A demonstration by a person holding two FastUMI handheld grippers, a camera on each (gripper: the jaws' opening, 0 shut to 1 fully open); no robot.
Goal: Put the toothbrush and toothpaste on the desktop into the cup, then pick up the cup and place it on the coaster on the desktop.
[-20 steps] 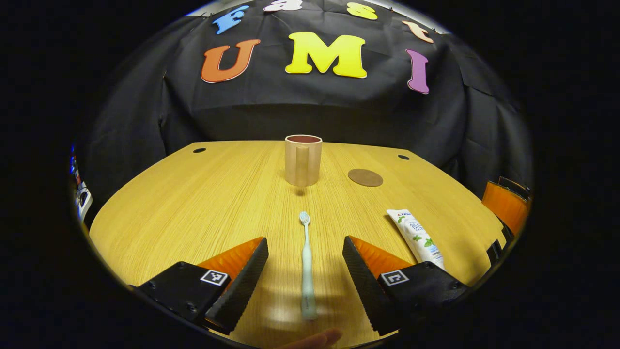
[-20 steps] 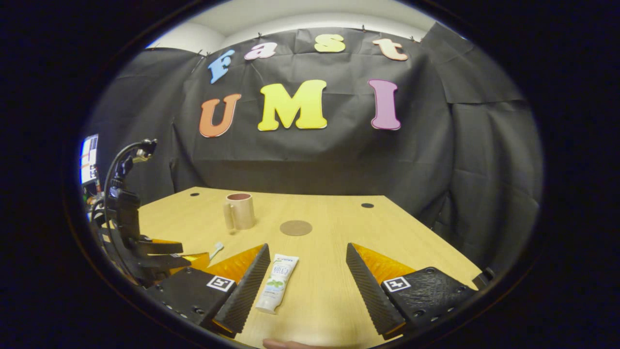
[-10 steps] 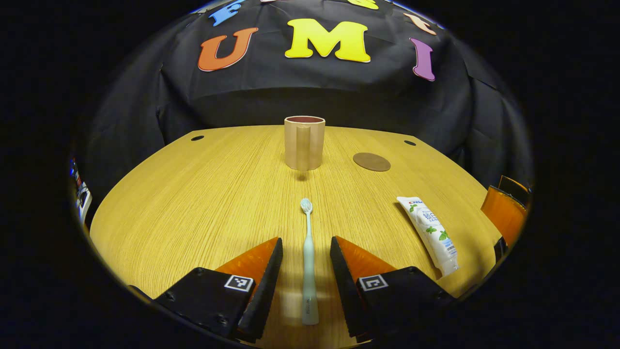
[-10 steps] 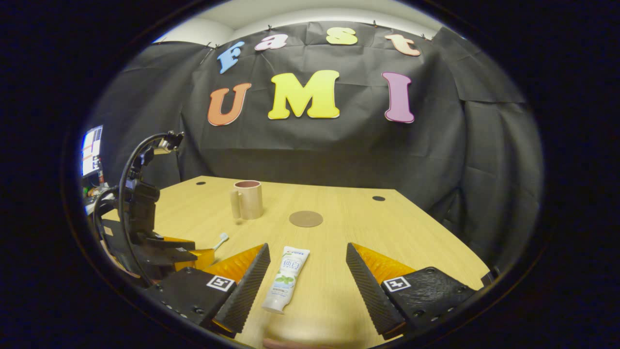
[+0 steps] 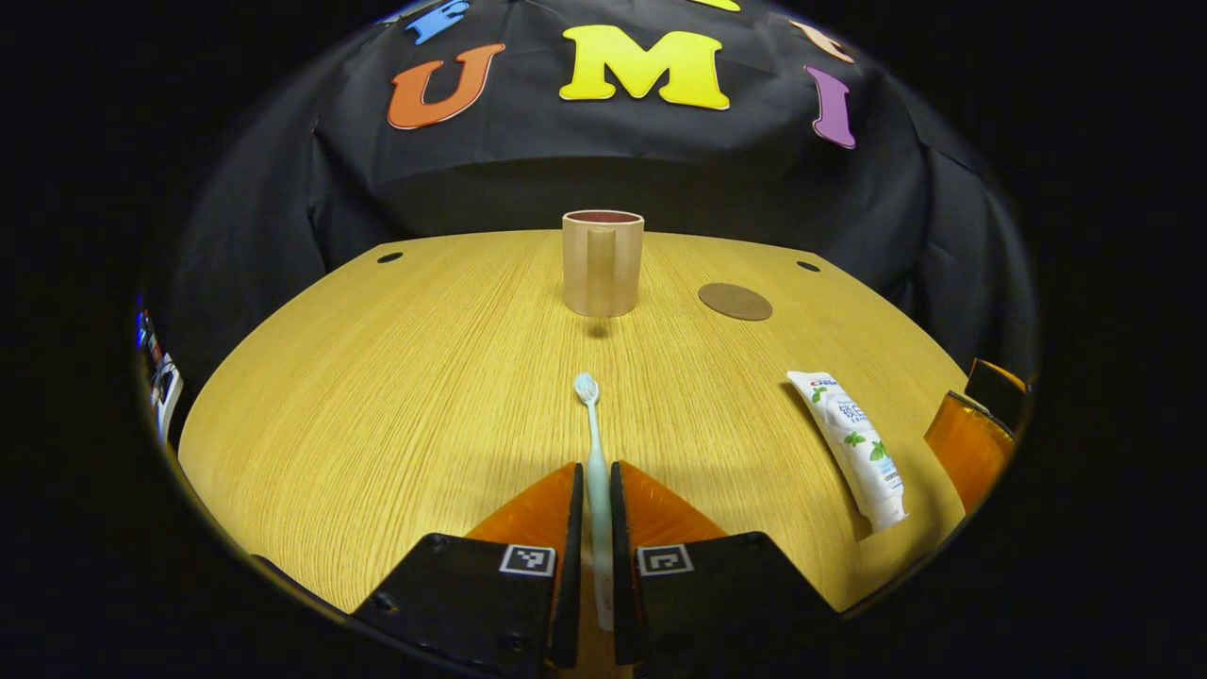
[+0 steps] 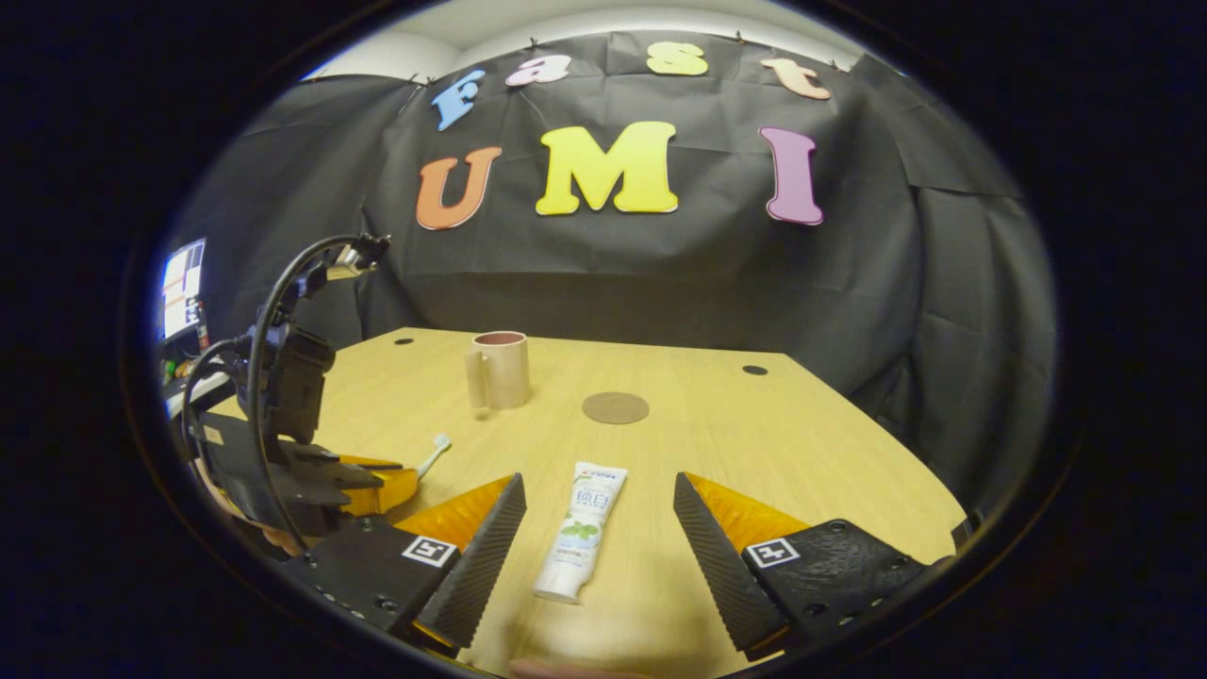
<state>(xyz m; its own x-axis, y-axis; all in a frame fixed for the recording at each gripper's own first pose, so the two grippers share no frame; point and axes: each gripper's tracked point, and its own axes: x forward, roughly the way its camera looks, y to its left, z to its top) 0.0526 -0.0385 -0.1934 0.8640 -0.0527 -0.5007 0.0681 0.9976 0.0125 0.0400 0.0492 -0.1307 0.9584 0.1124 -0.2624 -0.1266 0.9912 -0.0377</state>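
My left gripper (image 5: 594, 476) is shut on the handle of the pale toothbrush (image 5: 590, 424), whose head points toward the beige cup (image 5: 603, 262) standing farther back on the table. A round brown coaster (image 5: 735, 302) lies right of the cup. The white toothpaste tube (image 5: 851, 446) lies at the right. In the right gripper view, my right gripper (image 6: 598, 492) stands open with the toothpaste tube (image 6: 580, 530) lying on the table between its fingers, untouched. The left gripper (image 6: 372, 476) holds the toothbrush (image 6: 433, 455) at the left there; the cup (image 6: 500, 370) and coaster (image 6: 615, 407) sit beyond.
The wooden table (image 5: 377, 377) has small dark holes near its far corners (image 5: 388, 256). Black cloth walls close off the back and sides. A screen (image 6: 179, 288) glows at the far left, behind the left gripper's cable.
My left gripper's fingers have closed from wide apart onto the toothbrush handle. The right gripper has stayed open while shifting slightly over the toothpaste.
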